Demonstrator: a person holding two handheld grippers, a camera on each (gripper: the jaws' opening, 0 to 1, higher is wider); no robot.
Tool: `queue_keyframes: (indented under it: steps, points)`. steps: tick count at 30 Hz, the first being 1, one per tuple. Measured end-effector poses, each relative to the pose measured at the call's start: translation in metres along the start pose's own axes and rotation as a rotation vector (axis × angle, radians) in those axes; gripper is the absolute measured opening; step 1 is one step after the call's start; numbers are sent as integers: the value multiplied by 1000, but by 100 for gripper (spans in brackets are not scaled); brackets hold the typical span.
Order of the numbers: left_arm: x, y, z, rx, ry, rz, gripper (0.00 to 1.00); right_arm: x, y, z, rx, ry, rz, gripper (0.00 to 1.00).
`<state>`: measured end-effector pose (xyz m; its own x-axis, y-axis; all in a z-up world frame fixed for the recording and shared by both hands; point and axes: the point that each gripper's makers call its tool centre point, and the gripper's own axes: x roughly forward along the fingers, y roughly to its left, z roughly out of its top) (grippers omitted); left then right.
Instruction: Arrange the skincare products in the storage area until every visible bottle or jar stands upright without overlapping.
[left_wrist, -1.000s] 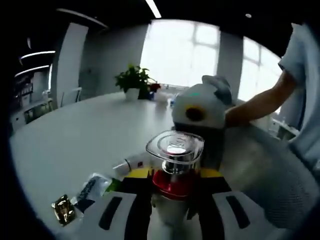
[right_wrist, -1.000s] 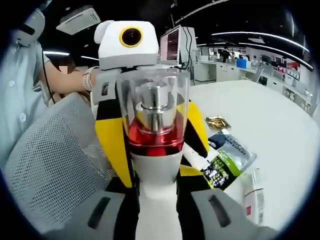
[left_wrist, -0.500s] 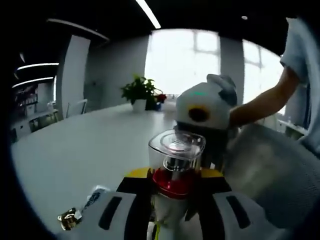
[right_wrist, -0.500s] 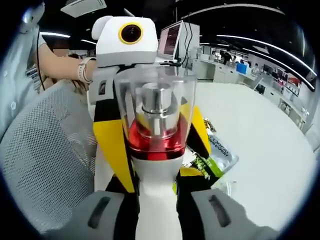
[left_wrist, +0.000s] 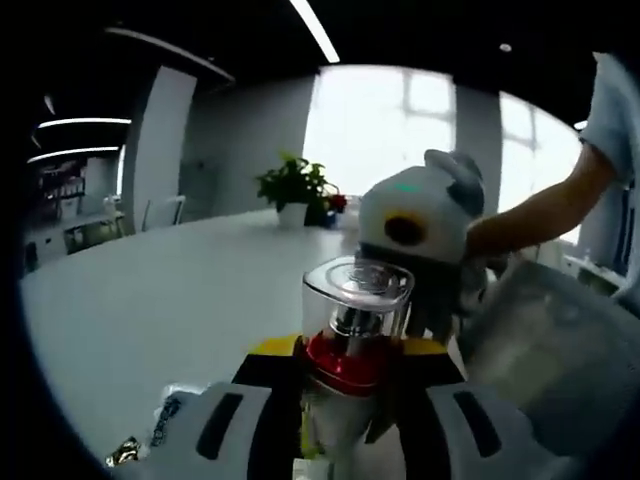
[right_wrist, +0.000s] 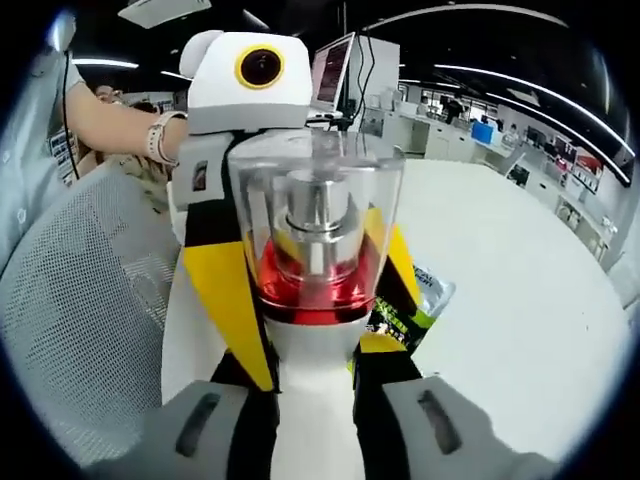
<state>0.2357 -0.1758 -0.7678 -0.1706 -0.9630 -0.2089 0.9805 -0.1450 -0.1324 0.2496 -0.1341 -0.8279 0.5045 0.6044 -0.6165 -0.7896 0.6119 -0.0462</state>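
Together, left tool (left_wrist: 340, 440) and right tool (right_wrist: 315, 430) both clamped on one clear-capped bottle (right_wrist: 315, 260).

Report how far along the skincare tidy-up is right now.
Done: nothing visibly stood in place yet. In hand: the pump bottle, with its clear cap and red collar, is held upright above the white table, clamped by both the left gripper and the right gripper. Left: the green-and-silver sachet lies flat behind it, and the bottle has not been set down.
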Motion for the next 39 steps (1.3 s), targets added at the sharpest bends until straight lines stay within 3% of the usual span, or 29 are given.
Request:
queue_keyframes:
  steps: [11,21,26,31,39]
  points:
    - [2,-19,-3,1,9,-26,32,-10,17,-7,-36,-4,37,28]
    - [5,-25,-9,26,15,-28,33,-13,22,-8,-64,-20,31,30]
    - [5,-27,-15,39,42,-28,36,-16,20,-15,-20,-11,13,41]
    - [2,-27,-17,46,57,-22,38,-23,17,-14,1,-40,-26,45]
    - [-8,-28,-22,48,99,-16,45,-30,23,-17,10,-35,-44,55]
